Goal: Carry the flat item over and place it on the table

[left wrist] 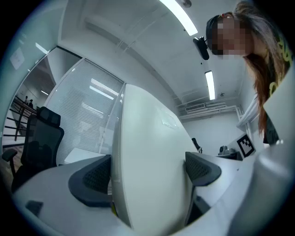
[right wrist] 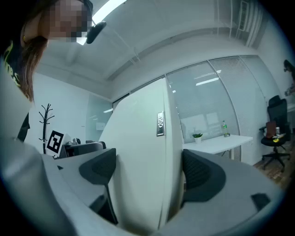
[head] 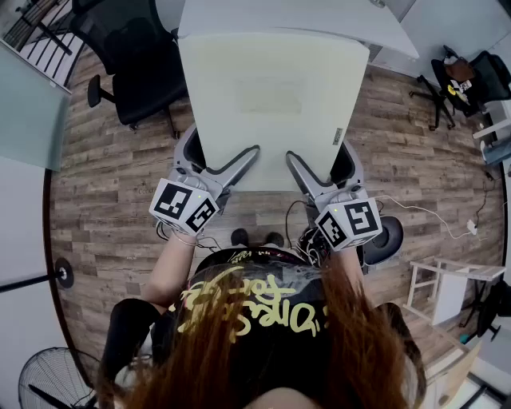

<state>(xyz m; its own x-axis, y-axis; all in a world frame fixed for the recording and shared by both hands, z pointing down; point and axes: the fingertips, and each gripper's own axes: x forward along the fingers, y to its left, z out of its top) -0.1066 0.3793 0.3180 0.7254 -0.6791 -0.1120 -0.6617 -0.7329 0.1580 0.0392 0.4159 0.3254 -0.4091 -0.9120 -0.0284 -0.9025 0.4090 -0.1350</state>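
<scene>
Flat white panel [head: 271, 96] pinched in left hand-held gripper [head: 221, 149] and right hand-held gripper [head: 321, 153], far edge faint against white table [head: 287, 16].

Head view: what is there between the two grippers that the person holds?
In the head view, the near edge of the flat white panel spans the gap between the left gripper and the right gripper; both clamp it.

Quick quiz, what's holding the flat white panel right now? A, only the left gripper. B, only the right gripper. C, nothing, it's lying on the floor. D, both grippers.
D: the left gripper and the right gripper each have their fingers pressed on the flat white panel, which is held up over the wood floor.
</scene>
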